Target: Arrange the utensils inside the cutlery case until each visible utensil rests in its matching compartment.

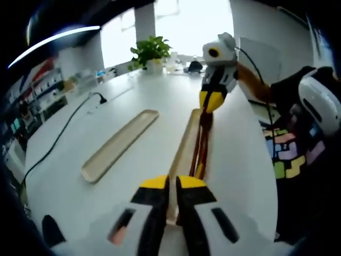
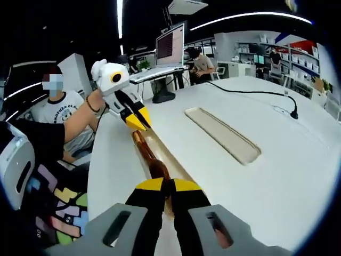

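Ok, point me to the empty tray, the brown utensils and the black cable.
empty tray [image 1: 120,144]: left gripper view, middle of its floor.
brown utensils [image 1: 203,141]: left gripper view, handles' midsection.
black cable [image 2: 250,92]: right gripper view, mid-run on table.

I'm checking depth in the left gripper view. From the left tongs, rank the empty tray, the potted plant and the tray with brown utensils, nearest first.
1. Tray with brown utensils, straight ahead at the left tongs.
2. Empty tray, off to the left.
3. Potted plant, at the table's far end.
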